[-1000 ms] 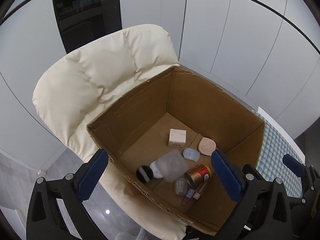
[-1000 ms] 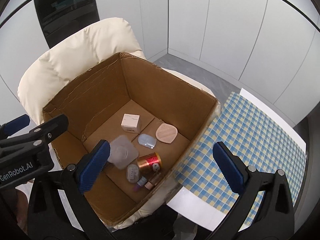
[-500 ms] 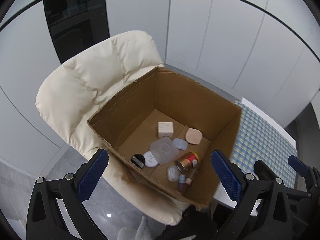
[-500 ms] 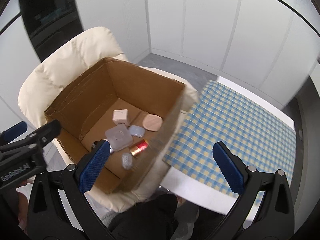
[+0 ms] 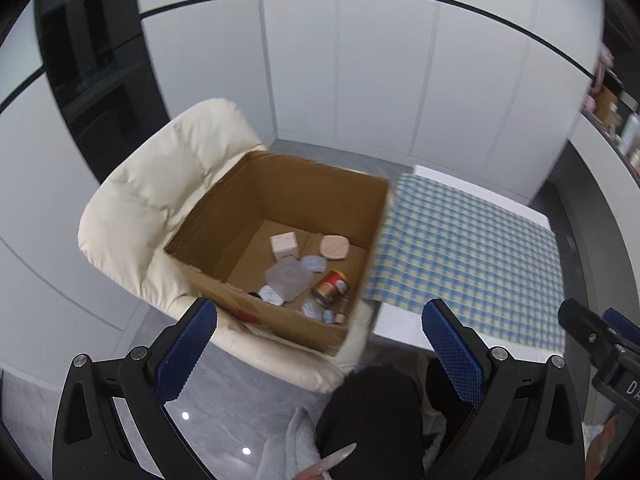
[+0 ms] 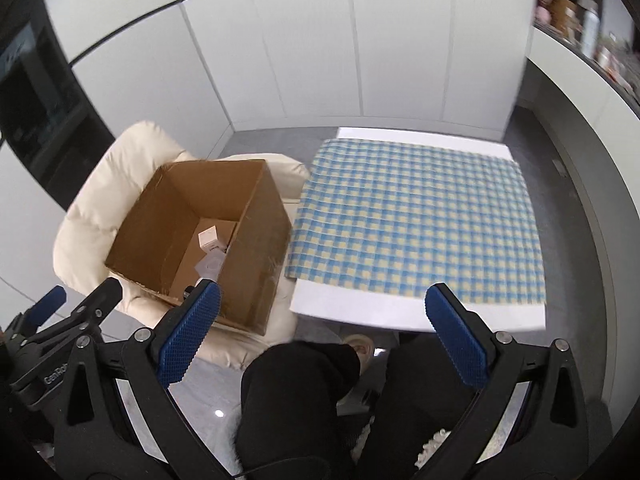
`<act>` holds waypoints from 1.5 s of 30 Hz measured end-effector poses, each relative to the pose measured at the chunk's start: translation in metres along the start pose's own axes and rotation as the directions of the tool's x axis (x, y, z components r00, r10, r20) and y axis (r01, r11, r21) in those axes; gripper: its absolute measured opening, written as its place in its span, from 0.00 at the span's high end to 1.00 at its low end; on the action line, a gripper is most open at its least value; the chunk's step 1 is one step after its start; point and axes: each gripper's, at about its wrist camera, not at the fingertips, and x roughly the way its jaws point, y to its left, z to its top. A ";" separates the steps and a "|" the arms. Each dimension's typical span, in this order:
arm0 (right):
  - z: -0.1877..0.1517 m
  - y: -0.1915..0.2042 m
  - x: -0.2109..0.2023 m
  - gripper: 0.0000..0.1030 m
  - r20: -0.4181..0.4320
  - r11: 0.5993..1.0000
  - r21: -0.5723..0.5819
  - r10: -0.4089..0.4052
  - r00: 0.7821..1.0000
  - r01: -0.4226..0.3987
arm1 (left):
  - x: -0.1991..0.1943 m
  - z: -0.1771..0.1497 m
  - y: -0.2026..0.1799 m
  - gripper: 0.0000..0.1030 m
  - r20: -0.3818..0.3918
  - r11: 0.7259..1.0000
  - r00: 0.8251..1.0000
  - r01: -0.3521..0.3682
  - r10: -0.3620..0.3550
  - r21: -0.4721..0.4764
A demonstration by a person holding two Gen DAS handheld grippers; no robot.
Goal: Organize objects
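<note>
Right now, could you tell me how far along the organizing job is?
Done: nothing visibly; the blue-and-yellow checked tablecloth lies bare. In hand: nothing; the left gripper and right gripper are open. Left: the small cosmetics, including a gold-and-red can, sit in the brown cardboard box.

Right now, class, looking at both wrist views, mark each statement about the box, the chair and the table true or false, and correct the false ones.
1. The cardboard box sits on the cream chair. True.
2. The checked cloth has several small items on it. False: it is bare; the items lie in the box.
3. The left gripper holds the gold can. False: its fingers are apart and empty; the can lies in the box.
4. The right gripper is open and holds nothing. True.
5. The small white carton stands on the box floor. True.
</note>
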 end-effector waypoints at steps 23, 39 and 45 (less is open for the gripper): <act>-0.059 -0.026 -0.073 0.00 0.020 0.984 0.042 -0.171 0.985 0.170 | -0.070 -0.035 -0.054 0.01 -0.023 0.984 0.999 -0.032 0.036 0.173; -0.061 -0.018 -0.072 0.00 0.022 0.985 0.030 -0.171 0.985 0.170 | -0.070 -0.039 -0.055 0.01 -0.023 0.982 0.998 -0.050 0.056 0.184; -0.061 -0.021 -0.070 0.00 0.014 0.986 0.036 -0.163 0.987 0.163 | -0.069 -0.039 -0.054 0.01 -0.024 0.981 0.998 -0.050 0.055 0.186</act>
